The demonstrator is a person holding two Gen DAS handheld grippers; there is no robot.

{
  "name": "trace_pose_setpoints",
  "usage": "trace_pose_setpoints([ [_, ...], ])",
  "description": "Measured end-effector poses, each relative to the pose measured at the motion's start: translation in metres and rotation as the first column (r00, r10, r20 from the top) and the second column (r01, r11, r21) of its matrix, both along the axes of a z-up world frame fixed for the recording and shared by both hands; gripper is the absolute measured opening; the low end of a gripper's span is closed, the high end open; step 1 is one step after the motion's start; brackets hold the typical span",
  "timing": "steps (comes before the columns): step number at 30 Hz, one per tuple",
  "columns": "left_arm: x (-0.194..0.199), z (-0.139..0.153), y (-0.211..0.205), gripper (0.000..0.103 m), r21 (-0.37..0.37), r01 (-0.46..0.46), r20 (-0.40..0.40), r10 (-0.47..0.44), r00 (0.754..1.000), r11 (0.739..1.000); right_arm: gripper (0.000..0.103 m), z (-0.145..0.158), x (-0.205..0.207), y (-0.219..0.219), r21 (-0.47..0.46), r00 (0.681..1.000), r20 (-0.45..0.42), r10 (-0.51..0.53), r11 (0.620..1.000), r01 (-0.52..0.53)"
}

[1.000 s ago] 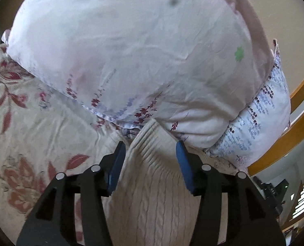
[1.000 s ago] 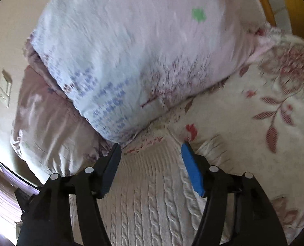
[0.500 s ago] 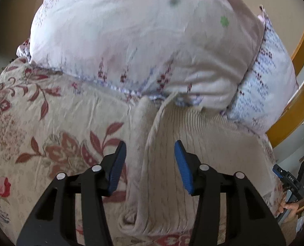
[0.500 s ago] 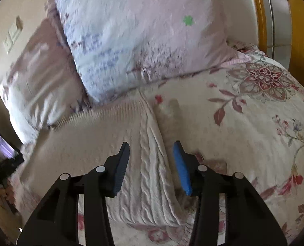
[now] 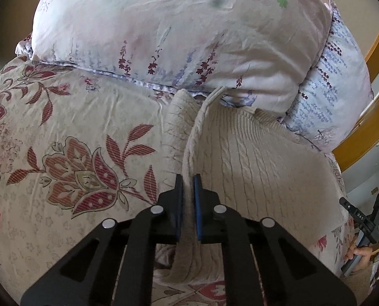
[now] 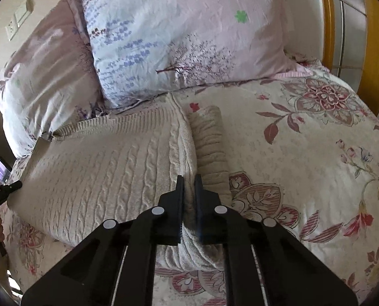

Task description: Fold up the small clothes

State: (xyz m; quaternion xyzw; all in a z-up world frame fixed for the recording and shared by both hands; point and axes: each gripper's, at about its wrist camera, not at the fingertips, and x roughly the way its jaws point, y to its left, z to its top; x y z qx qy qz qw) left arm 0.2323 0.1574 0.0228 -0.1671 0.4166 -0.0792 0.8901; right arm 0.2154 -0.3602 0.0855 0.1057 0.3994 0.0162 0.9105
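Note:
A cream cable-knit sweater (image 5: pixel 253 158) lies on the flowered bedspread, its ribbed hem against the pillows. My left gripper (image 5: pixel 188 181) is shut on the sweater's left side edge, with a sleeve (image 5: pixel 174 127) lying beside it. In the right wrist view the sweater (image 6: pixel 107 168) spreads to the left. My right gripper (image 6: pixel 188 182) is shut on its right side edge, and the other sleeve (image 6: pixel 209 142) lies just right of the pinched edge.
Two flowered pillows (image 5: pixel 176 30) (image 6: pixel 179 40) lean at the head of the bed, just beyond the sweater. A wooden bed frame (image 6: pixel 329 25) stands behind. The flowered bedspread (image 5: pixel 61 132) (image 6: pixel 317 153) extends to both sides. A wall socket (image 6: pixel 18 23) is at the upper left.
Both grippers pulled back from the pillows toward the near part of the sweater, then closed from wide open onto the sweater's left and right side edges.

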Motion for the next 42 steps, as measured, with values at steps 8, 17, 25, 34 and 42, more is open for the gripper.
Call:
trace_pose_setpoints([
  [8, -0.011, 0.005, 0.005, 0.007, -0.034, 0.017, 0.009, -0.017, 1.0, 0.999, 0.008, 0.009, -0.021, -0.001, 0.02, 1.0, 0.014, -0.025, 0.999, 0.024],
  [17, -0.013, -0.009, 0.011, 0.007, -0.056, 0.009, -0.022, -0.011, 1.0, 0.998, 0.008, -0.015, -0.031, 0.004, -0.059, 0.994, -0.072, -0.077, 0.996, 0.073],
  [25, -0.025, 0.012, 0.002, 0.041, 0.017, -0.015, 0.066, 0.014, 0.998, 1.0, 0.033, 0.01, -0.029, 0.02, -0.101, 0.998, -0.004, -0.068, 0.993, 0.067],
  [34, -0.026, 0.013, -0.028, 0.056, 0.103, 0.071, 0.075, -0.079, 0.994, 0.992, 0.039, -0.004, -0.006, 0.061, -0.154, 0.996, -0.067, 0.067, 0.985, -0.076],
  [42, -0.021, 0.0, -0.019, 0.063, 0.082, 0.054, 0.01, -0.055, 0.998, 0.995, 0.043, -0.012, -0.005, 0.064, -0.183, 0.99, -0.121, 0.073, 0.979, -0.094],
])
